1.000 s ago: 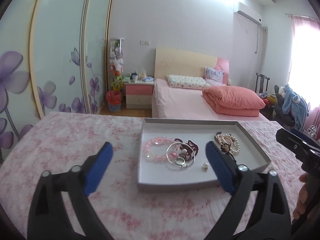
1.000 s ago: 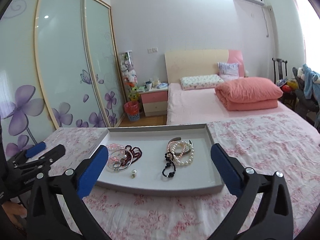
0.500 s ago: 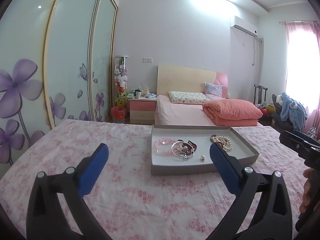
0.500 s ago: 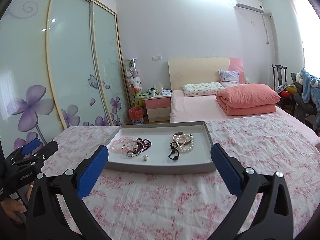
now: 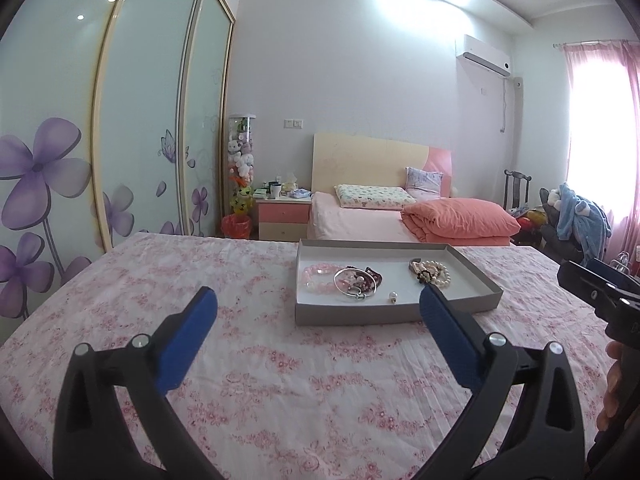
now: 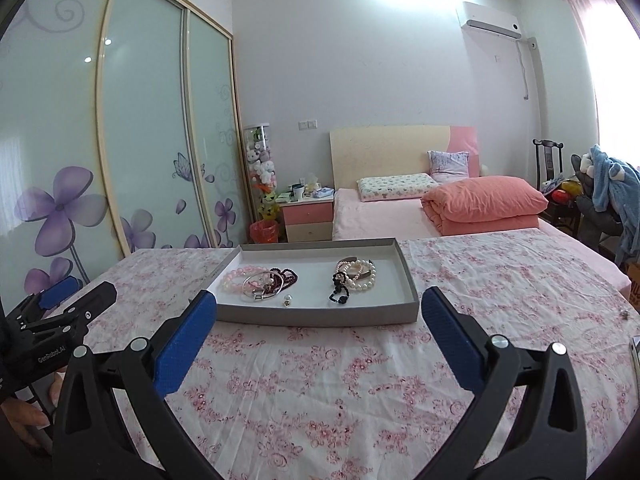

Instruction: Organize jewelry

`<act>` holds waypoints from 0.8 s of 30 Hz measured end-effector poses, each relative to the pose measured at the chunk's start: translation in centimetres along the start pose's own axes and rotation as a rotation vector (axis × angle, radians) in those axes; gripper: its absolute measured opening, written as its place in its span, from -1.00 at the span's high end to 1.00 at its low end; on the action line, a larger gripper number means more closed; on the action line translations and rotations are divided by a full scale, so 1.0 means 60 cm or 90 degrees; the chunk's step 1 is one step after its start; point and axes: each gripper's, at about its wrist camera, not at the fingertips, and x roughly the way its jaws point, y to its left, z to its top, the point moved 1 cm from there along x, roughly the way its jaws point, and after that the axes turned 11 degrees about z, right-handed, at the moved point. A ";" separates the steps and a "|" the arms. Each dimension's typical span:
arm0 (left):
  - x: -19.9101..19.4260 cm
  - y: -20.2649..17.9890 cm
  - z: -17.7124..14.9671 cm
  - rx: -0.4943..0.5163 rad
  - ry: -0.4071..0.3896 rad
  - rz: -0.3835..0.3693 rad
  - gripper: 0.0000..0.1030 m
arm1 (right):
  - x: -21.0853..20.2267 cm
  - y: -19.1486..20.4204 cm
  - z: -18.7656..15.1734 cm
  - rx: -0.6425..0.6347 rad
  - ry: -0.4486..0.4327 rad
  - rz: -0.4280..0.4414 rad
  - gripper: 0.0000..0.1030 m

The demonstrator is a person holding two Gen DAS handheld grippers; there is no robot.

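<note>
On floral tablecloth (image 5: pixel 280 380), jewelry tray (image 5: pixel 360 314)

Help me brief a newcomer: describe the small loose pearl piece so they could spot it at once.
On the pink floral bedspread lies a shallow grey tray holding jewelry. Near its front wall, between the bracelet pile on the left and the pearl bracelet on the right, sits the loose pearl piece: alone, touching nothing, far smaller than its neighbours.
</note>
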 end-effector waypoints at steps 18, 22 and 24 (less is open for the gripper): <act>-0.013 0.007 -0.006 -0.006 -0.004 -0.004 -0.92 | 0.002 -0.005 -0.014 0.018 0.011 0.012 -0.97; -0.014 0.006 -0.007 -0.006 -0.002 -0.005 -0.92 | 0.002 -0.004 -0.014 0.018 0.011 0.012 -0.97; -0.014 0.006 -0.008 -0.006 -0.001 -0.005 -0.92 | 0.002 -0.004 -0.014 0.018 0.011 0.012 -0.97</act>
